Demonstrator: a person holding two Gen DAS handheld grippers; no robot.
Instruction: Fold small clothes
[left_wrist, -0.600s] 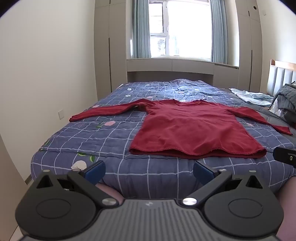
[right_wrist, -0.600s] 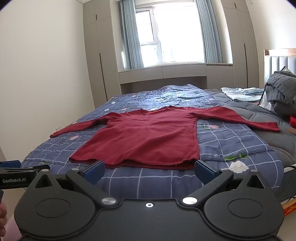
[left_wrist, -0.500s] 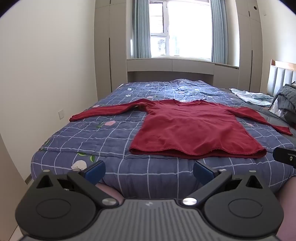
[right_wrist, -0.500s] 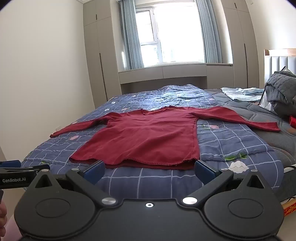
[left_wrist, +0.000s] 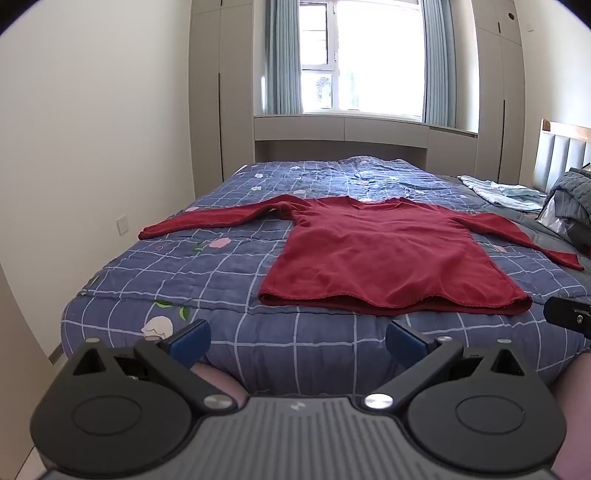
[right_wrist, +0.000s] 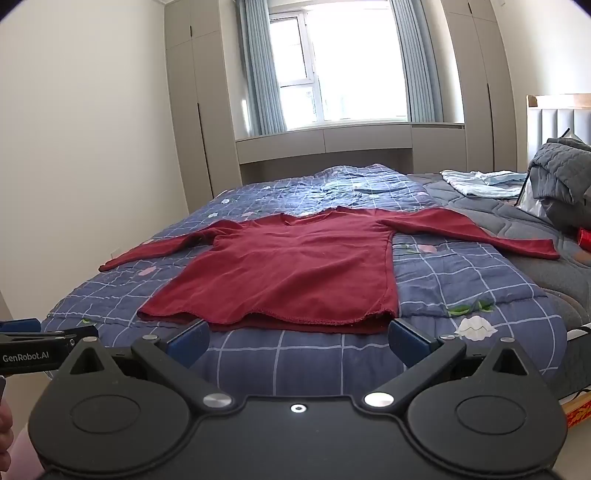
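The dark red long-sleeved knit shirt (left_wrist: 384, 258) lay flat on the blue checked quilt (left_wrist: 177, 273), both grippers (left_wrist: 297, 341) (right_wrist: 297, 341) spread empty, so a one-layer pinch could wrinkle it.

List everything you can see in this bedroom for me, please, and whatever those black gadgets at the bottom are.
Long-sleeved top: one, dark red, spread flat on the quilt with both sleeves out.
Quilt: one, blue checked with flowers, covering the near part of the bed.
Grey bedding: one, quilted grey, on the headboard side of the bed.
Pale blue cloth: one, crumpled, far corner near the headboard.
Dark grey bundle: one, piled against the headboard.
Headboard: one, grey padded with wood trim, on the right.
Window: one, bright, with blue-grey curtains.
Wardrobes: beige, either side of the window.
Wall socket: one, white, left wall.
Left gripper: one, black with blue pads, open, short of the bed.
Right gripper: one, same, open, empty.
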